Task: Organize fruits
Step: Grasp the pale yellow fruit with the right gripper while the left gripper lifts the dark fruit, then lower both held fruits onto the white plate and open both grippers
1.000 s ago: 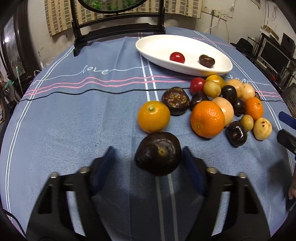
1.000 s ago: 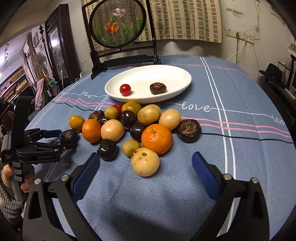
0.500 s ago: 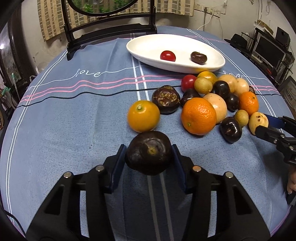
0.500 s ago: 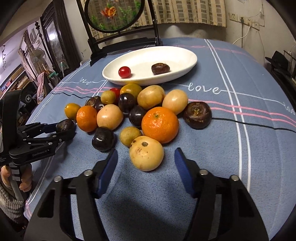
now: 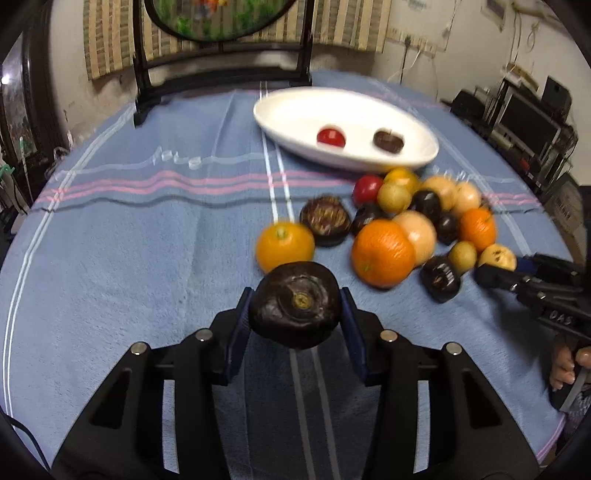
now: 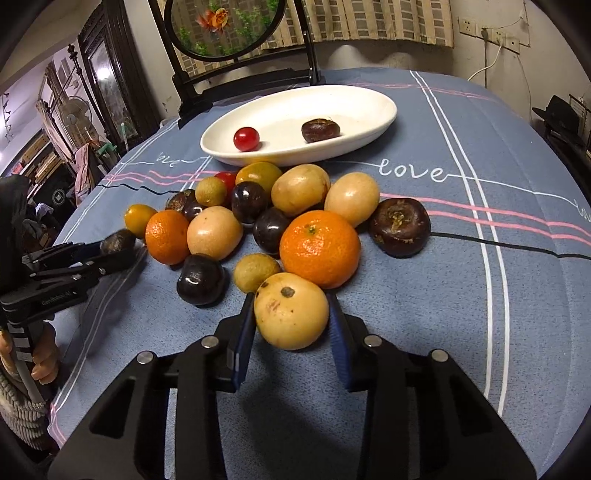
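My left gripper [image 5: 295,295] is shut on a dark brown round fruit [image 5: 295,310], with both blue pads against its sides. The jaws of my right gripper [image 6: 291,301] are closing, and the pads touch both sides of a pale yellow spotted fruit [image 6: 291,321] at the near edge of the pile. That pile holds oranges [image 6: 320,249], pale yellow fruits and dark fruits, and lies just in front of a white oval dish [image 6: 221,149]. In the dish are a cherry tomato [image 6: 246,139] and a dark fruit [image 6: 320,130]. The right wrist view shows the left gripper [image 6: 110,251] at the left.
A blue striped tablecloth [image 6: 461,295] covers the round table. A round painted screen on a black stand [image 6: 221,33] stands behind the dish. A person's hand [image 5: 565,365] holds the right gripper's handle at the table's right edge. Bare cloth lies left of the pile.
Both pairs of jaws have closed: the left from loosely around the dark fruit onto it, the right from wide open onto the yellow spotted fruit. Both views have tipped slightly upward.
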`<state>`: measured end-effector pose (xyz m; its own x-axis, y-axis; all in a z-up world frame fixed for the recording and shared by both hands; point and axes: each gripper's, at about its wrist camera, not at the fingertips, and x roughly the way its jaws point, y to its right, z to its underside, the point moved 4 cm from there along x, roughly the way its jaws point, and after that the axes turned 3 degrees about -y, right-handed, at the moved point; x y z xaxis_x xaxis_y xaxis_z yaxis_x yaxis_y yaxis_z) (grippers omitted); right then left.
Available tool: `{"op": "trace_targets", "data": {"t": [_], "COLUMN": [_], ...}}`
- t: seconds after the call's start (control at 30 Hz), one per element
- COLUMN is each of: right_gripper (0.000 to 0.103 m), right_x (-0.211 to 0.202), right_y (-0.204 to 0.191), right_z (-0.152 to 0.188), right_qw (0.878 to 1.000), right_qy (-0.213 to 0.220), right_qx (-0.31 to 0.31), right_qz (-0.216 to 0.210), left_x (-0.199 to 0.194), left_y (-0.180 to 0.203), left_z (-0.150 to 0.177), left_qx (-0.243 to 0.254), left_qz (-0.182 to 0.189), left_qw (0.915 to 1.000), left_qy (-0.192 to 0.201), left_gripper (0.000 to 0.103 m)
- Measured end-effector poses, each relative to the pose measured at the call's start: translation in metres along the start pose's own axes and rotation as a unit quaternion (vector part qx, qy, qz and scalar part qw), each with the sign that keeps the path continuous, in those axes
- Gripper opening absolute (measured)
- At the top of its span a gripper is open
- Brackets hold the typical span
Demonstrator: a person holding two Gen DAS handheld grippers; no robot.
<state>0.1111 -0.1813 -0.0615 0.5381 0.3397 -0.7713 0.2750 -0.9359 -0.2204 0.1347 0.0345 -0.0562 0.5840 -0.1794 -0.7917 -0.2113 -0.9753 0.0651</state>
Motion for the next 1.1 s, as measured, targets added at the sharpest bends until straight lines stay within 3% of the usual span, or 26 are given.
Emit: {"op": "trace_targets", "data": {"t": [0.2,0.4,0.5,0.6,0.77,0.9,1.1], "right_gripper": [0.037,0.037,0.037,0.037,0.037,0.037,0.038], "right_x": [-0.037,-0.081,-0.075,-0.038,0.016,0.058,0.084], "right_y": [0.006,0.019,0.021,0.027,0.038,0.048,0.046], "right_z": [-0.018,-0.098,-0.130,-0.155,-0.169,-0.181,-0.189], "right_qw": [0.997,0.989,0.987,0.989,0.995,0.998,1.000], "right_qy": [0.069,0.144,0.158,0.141,0.089,0.045,0.003], "right_qx": [0.022,0.026,0.026,0.029,0.034,0.038,0.022], "right_qz": [-0.007,0.016,0.019,0.021,0.026,0.023,0.018], "left_x": [-0.017,-0.028,-0.014,0.013,0.069,0.108,0.129], "left_y": [0.005,0.015,0.020,0.022,0.015,0.004,-0.001], "left_z": [-0.015,-0.088,-0.132,-0.161,-0.183,-0.183,-0.178], "left_qx": [0.007,0.033,0.029,0.024,0.007,-0.005,-0.006], "left_qz": [-0.015,-0.044,-0.044,-0.043,-0.037,-0.023,-0.020], "left_qw": [0.9994,0.9964,0.9960,0.9969,0.9990,0.9996,0.9992], "left_qy": [0.032,0.065,0.072,0.061,0.023,-0.013,-0.034], "left_gripper": [0.046,0.046,0.046,0.046,0.046,0.046,0.047]}}
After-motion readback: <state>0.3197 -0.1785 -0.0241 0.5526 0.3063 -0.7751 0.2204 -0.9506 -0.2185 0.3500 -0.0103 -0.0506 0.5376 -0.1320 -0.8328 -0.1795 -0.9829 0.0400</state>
